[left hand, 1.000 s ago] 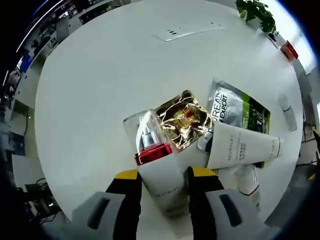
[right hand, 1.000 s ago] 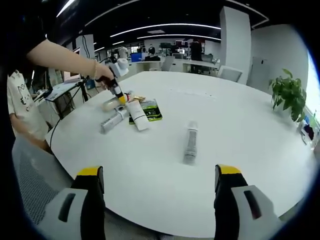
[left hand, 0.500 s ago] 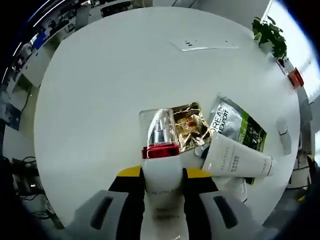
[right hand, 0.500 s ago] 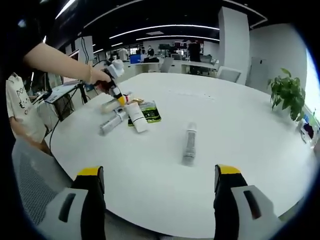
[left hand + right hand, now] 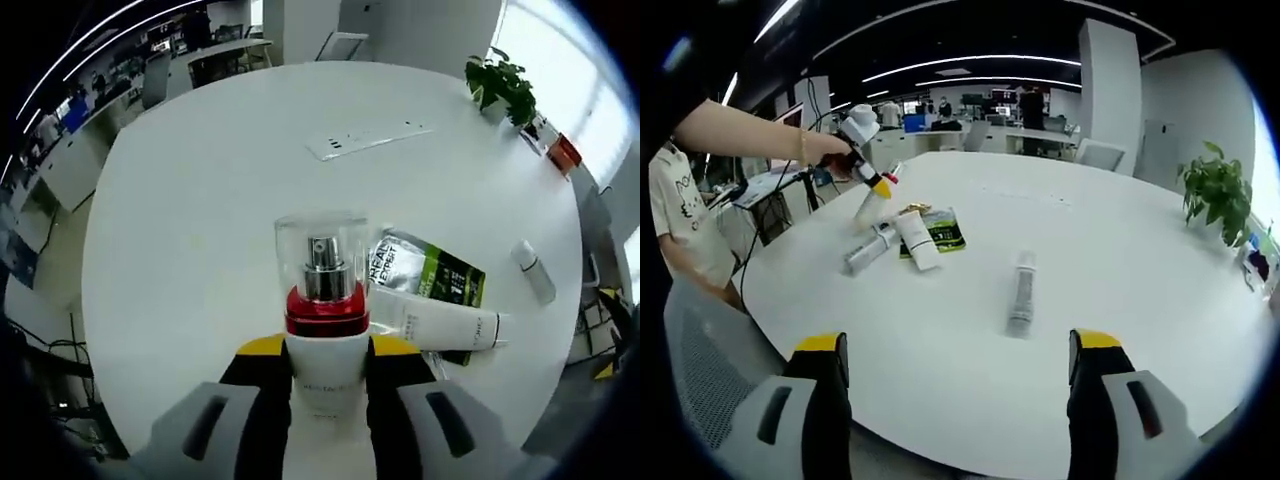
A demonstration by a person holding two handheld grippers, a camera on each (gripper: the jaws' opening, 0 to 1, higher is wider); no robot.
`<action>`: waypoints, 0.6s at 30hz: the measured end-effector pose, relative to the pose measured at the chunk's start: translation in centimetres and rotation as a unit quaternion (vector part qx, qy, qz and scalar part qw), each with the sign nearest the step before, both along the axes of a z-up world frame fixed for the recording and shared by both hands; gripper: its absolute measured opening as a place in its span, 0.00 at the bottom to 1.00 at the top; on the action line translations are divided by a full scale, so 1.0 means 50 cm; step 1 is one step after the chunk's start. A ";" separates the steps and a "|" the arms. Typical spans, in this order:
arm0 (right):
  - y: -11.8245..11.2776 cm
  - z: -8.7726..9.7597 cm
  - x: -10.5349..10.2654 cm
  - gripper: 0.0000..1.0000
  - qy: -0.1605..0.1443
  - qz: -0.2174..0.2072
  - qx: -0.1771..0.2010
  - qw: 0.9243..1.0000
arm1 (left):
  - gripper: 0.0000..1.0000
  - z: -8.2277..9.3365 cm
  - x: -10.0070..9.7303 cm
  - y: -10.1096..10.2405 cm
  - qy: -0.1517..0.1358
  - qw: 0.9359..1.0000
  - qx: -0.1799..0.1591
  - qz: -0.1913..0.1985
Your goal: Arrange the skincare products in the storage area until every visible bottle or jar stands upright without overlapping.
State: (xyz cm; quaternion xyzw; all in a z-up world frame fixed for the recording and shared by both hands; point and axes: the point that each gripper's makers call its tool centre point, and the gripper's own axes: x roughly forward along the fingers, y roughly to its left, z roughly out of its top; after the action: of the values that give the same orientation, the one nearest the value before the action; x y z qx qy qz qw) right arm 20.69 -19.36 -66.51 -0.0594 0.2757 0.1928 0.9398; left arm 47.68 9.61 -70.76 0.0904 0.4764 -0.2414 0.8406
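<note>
The left gripper [image 5: 328, 368] pinches a white pump bottle [image 5: 324, 330], red-collared under a clear cap, above the counter [image 5: 200, 200]; the right gripper [image 5: 958, 375] hangs spread wide.

Left gripper [image 5: 327, 350] clamped; right gripper [image 5: 958, 360] agape.

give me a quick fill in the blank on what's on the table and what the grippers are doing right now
1. The left gripper is shut on a white pump bottle with a ____ collar.
2. The right gripper has its jaws ____ and holds nothing.
3. The white tube lies partly on top of the ____ sachet.
4. The grey tube alone in mid-table is lying ____, not upright.

Missing words: red; open; green; down
</note>
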 end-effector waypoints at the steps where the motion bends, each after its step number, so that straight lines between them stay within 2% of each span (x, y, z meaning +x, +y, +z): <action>1: 0.000 0.001 0.000 0.91 -0.001 0.001 0.000 1.000 | 0.25 0.004 -0.003 -0.002 -0.003 1.000 -0.003 -0.001; 3: 0.001 0.002 0.000 0.91 -0.003 0.003 0.000 1.000 | 0.25 0.022 -0.024 -0.008 -0.007 1.000 -0.010 -0.003; 5: 0.003 0.004 0.000 0.91 -0.005 0.006 0.000 1.000 | 0.25 0.048 -0.063 -0.026 -0.014 1.000 -0.018 -0.003; 8: 0.005 0.006 0.000 0.91 -0.007 0.008 0.004 1.000 | 0.25 0.062 -0.054 -0.026 -0.027 0.999 -0.027 -0.012; 10: 0.004 0.009 0.001 0.91 -0.009 0.006 0.011 1.000 | 0.25 0.079 -0.063 -0.035 -0.035 0.999 -0.032 -0.021; 15: -0.005 0.018 0.005 0.91 -0.015 -0.008 0.039 0.999 | 0.25 0.147 -0.108 -0.071 -0.063 0.995 -0.064 -0.037; 17: -0.005 0.021 0.005 0.91 -0.016 -0.009 0.045 0.999 | 0.25 0.174 -0.142 -0.086 -0.072 0.994 -0.072 -0.043; 18: -0.002 0.023 0.005 0.91 -0.018 -0.007 0.049 0.999 | 0.25 0.180 -0.141 -0.087 -0.076 0.993 -0.075 -0.045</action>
State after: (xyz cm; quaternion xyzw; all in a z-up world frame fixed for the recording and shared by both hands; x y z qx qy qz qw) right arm 20.94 -19.44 -65.35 -0.0152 0.2491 0.1983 0.9478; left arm 40.63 5.28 -61.78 0.0664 0.3871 -0.3061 0.8672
